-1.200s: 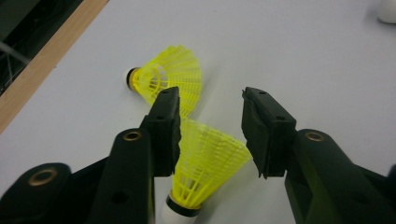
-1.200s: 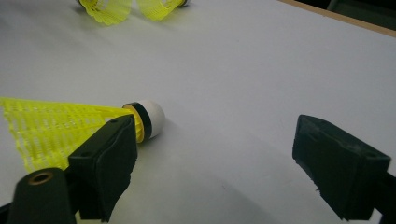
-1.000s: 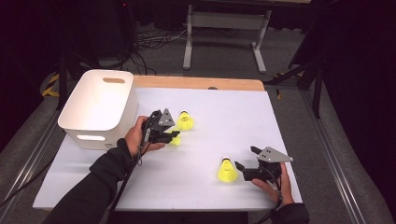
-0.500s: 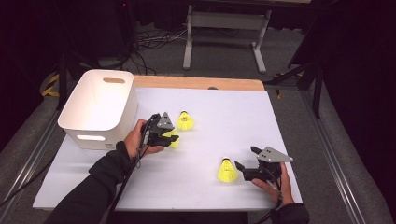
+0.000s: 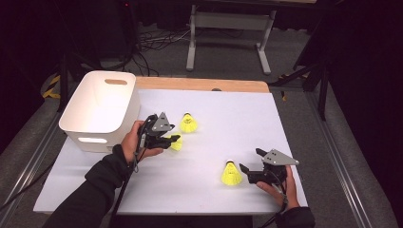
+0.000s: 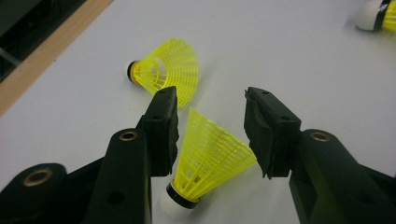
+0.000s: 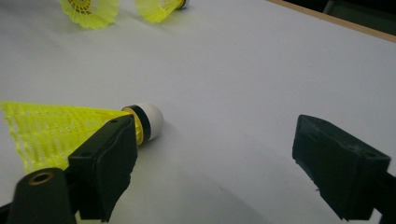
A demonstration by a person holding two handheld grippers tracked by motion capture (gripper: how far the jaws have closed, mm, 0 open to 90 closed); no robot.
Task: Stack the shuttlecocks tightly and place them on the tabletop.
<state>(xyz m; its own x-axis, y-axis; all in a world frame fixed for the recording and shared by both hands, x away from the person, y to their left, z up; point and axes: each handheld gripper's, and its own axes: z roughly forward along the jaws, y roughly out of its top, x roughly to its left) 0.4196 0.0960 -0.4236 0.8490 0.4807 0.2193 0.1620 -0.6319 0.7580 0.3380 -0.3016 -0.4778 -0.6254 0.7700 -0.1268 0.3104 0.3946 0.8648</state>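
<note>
Yellow shuttlecock (image 6: 210, 151) is lying between the spread jaws of the left gripper (image 6: 210, 126), touching one; right gripper (image 7: 215, 154) is gaping wide beside another shuttlecock (image 7: 70, 128).

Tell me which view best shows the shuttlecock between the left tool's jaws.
Left gripper view: the shuttlecock lies close up between the open left tool, skirt mesh and cork clear. High view shows a yellow sliver; right gripper view, a distant skirt.

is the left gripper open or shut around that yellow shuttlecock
Open. In the left gripper view, the left gripper has its jaws spread to either side of the shuttlecock, with a visible gap on the right side.
</note>
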